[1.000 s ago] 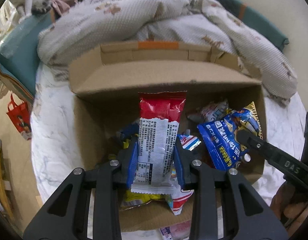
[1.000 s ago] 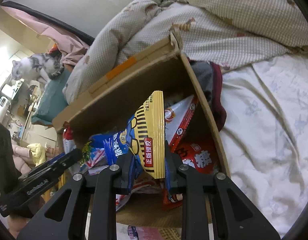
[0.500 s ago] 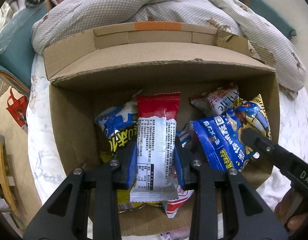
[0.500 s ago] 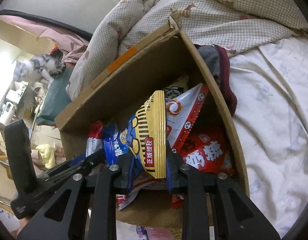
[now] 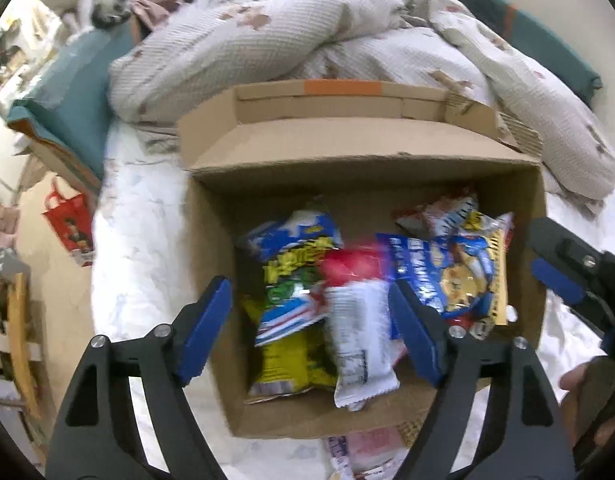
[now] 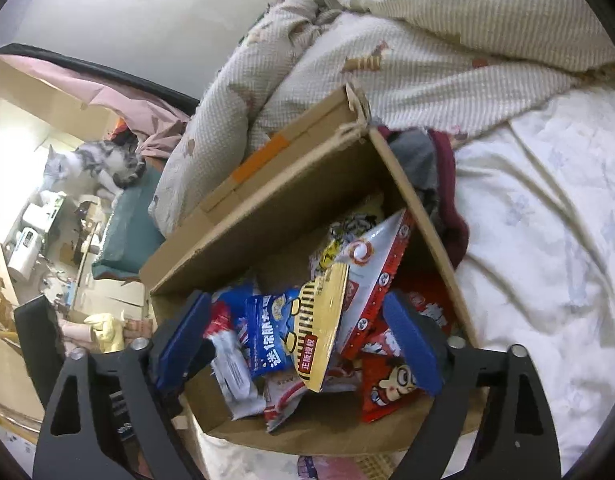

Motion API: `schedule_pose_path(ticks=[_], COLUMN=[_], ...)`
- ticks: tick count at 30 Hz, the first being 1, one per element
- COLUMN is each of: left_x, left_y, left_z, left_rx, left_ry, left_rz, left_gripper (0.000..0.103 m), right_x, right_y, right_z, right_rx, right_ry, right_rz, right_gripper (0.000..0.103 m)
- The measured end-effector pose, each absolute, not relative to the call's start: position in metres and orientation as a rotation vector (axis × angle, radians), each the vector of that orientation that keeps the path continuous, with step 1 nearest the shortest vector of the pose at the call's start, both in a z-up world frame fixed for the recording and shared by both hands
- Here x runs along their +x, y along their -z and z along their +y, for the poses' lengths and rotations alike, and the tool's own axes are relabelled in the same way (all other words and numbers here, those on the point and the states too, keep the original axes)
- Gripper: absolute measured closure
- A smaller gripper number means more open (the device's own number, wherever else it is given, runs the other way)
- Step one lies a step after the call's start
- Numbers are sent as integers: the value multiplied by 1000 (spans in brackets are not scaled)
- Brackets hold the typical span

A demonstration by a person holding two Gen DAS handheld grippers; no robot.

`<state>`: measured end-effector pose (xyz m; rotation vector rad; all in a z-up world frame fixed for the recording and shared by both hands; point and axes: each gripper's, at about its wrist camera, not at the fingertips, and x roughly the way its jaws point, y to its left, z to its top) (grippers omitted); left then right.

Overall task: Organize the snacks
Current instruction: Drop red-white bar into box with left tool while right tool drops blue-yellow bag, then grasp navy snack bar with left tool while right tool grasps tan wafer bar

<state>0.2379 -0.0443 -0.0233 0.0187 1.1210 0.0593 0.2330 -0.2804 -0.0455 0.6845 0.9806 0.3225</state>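
An open cardboard box (image 5: 211,248) sits on the bed and holds several snack packets. My left gripper (image 5: 311,328) is open above the box's near side. The red-and-white packet (image 5: 357,332) lies loose between its fingers, blurred. My right gripper (image 6: 299,344) is open over the box (image 6: 267,216). The blue-and-yellow packet (image 6: 307,340) lies between its fingers on the pile, also in the left wrist view (image 5: 447,272). The right gripper shows at the right edge of the left wrist view (image 5: 567,276).
A rumpled quilt (image 5: 347,40) lies behind the box. A white sheet (image 6: 547,240) spreads to the right. A dark red cloth (image 6: 447,184) lies against the box's right wall. A cat (image 6: 91,168) sits far left. A packet (image 5: 367,452) lies before the box.
Both grippers have opened and let go of their packets, which have dropped into the box. Both grippers have pulled back a little from the box.
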Motion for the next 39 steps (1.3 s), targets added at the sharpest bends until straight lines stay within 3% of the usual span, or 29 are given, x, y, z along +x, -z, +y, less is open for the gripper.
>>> schedule_pose_path(ticks=[23,26,28,30,39], left_x=[162,149,139,131,86], left_y=[-34,-35,-33,-30,4], left_z=[-2,6,14,18,23], left_rx=[29,3,-50,-85,-137], left_ry=[-149,-138,-114,-101,-49], left_rz=[896,904,917,930,1039], left_gripper=[25,23,12,9,9], right_x=[161,150,140,131,99], right_y=[10,10,11,12,28], right_z=[-270,-269,-269,-270,-278], right_rx=[554,555,543,541,549], right_ry=[-339,-353,-359,-359,-339], right_rz=[913,928,933,943,1018], right_gripper=[5,5,5,5,5])
